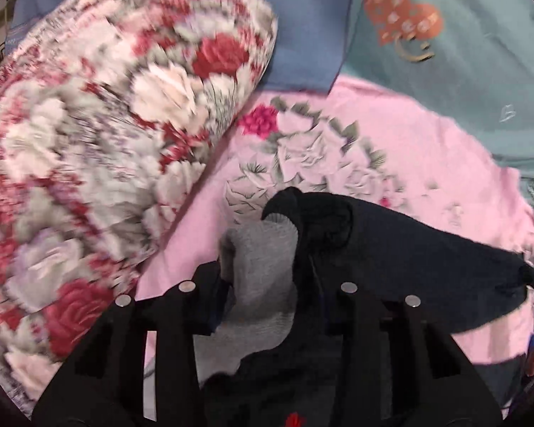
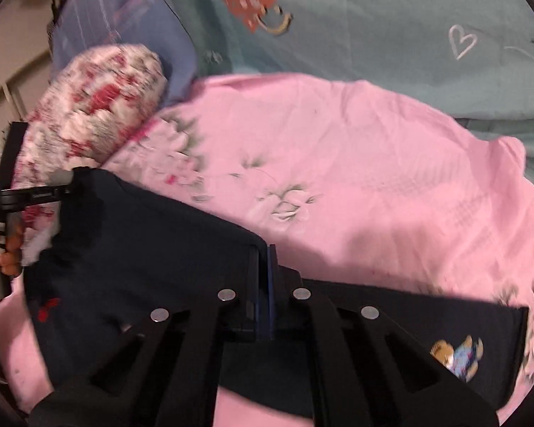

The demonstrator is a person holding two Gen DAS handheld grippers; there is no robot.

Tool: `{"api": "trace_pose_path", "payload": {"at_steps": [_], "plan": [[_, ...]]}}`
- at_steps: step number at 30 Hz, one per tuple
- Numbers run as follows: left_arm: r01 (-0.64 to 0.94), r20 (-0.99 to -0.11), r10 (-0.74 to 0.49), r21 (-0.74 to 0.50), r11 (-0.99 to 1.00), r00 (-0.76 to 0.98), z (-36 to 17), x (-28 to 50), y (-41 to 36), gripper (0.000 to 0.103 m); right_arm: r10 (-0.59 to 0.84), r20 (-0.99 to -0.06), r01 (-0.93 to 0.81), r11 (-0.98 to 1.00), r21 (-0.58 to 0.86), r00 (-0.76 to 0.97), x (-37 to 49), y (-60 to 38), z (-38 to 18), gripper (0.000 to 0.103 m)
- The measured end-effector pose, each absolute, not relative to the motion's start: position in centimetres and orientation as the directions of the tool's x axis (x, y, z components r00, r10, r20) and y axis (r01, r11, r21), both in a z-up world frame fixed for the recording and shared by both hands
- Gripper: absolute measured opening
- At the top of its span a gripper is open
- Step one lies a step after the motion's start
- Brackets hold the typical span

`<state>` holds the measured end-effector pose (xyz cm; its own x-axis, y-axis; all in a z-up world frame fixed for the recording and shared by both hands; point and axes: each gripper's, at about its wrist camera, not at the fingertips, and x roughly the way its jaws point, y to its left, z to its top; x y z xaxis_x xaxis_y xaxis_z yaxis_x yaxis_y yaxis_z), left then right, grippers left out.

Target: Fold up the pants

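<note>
Dark navy pants (image 2: 142, 249) with a grey lining hang stretched between my two grippers above a pink bedspread. They carry a small bear patch (image 2: 455, 356) and a red mark (image 2: 48, 309). In the left wrist view my left gripper (image 1: 263, 270) is shut on a bunched wad of the pants (image 1: 409, 249), with the grey lining (image 1: 260, 249) showing between its fingers. My right gripper (image 2: 263, 254) is shut tight on a folded edge of the pants. The left gripper (image 2: 58, 185) also shows at the left of the right wrist view, held by a hand (image 2: 3, 245).
A rolled quilt with red and white flowers (image 1: 106, 142) lies close on the left. The pink bedspread (image 2: 338, 160) spreads under the pants. Beyond it are a teal sheet with heart prints (image 2: 373, 17) and a blue pillow (image 1: 302, 35).
</note>
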<state>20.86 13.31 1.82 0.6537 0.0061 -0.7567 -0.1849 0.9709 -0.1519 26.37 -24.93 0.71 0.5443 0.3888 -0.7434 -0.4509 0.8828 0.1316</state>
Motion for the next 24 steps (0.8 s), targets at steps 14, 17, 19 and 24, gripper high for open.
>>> {"api": "trace_pose_path", "payload": {"at_steps": [14, 17, 19, 24], "plan": [[-0.188, -0.815, -0.047, -0.189, 0.964, 0.577, -1.6, 5.9, 16.4, 0.082, 0.470, -0.813, -0.491, 0.828, 0.271, 0.343, 5.5, -24.9, -3.4, 0.011], [-0.240, -0.833, -0.025, -0.188, 0.952, 0.553, -2.2, 4.4, 17.9, 0.087, 0.451, -0.843, -0.486, 0.830, 0.275, 0.294, 4.5, -24.5, -5.4, 0.027], [-0.274, -0.825, -0.012, -0.202, 0.940, 0.565, -1.9, 3.5, 18.8, 0.090, 0.469, -0.828, -0.493, 0.823, 0.283, 0.307, 4.0, -24.7, -4.4, 0.036], [-0.319, -0.838, 0.005, -0.202, 0.926, 0.546, -1.2, 3.2, 19.2, 0.090, 0.474, -0.787, -0.457, 0.844, 0.280, 0.394, 4.1, -25.9, -2.4, 0.047]]}}
